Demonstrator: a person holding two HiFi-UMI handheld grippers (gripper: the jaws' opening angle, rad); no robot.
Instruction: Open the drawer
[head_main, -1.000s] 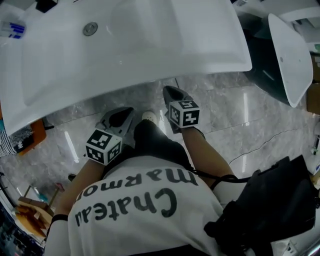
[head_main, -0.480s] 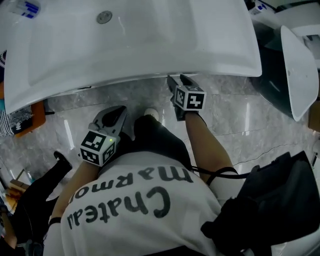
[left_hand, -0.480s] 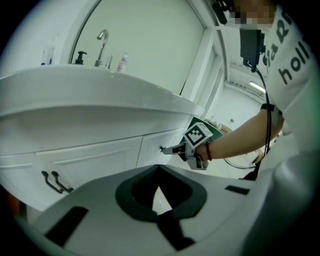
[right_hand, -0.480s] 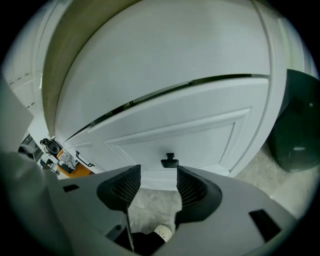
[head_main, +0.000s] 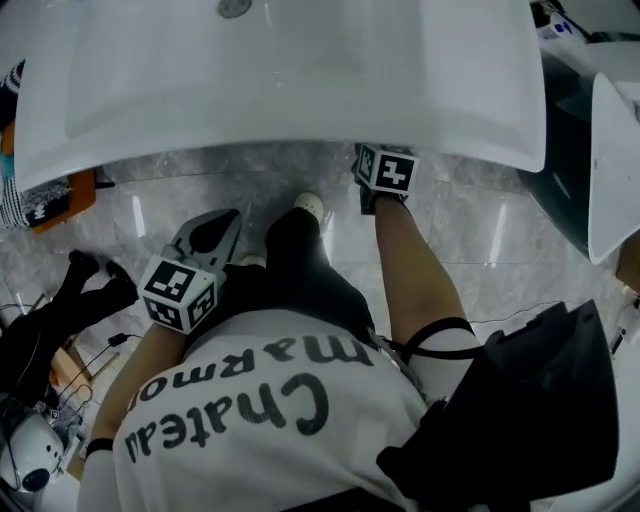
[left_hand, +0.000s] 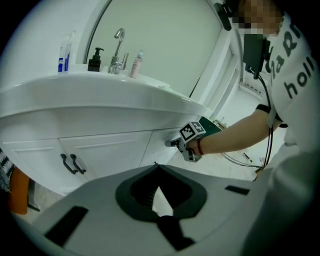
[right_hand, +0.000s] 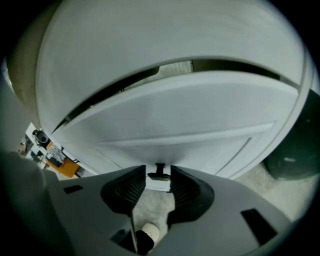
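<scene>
Grey marble floor (head_main: 250, 185) runs under a white washbasin (head_main: 300, 90) that fills the head view from 10 to 2 o'clock. At about 1 o'clock, the right gripper's marker cube (head_main: 385, 168) shows at the basin's front rim, with the jaws hidden beneath it. In its own view the right gripper (right_hand: 158, 182) faces the pale curved drawer front (right_hand: 190, 115), which spans the middle of the frame below the basin. The small dark drawer handle (right_hand: 159, 172) sits at 6 o'clock between the jaw tips. The jaws have just been closing, and the handle's bar reaches from one pad to the other. The left gripper (head_main: 222, 222) hangs at 8 o'clock in the head view, away from the cabinet and over the floor. In its own view the jaw tips meet with nothing between them. Beyond them, at 9 o'clock, are two white cabinet doors with a pair of dark pulls (left_hand: 72, 164), and a faucet (left_hand: 117, 50) stands at 11 o'clock.
</scene>
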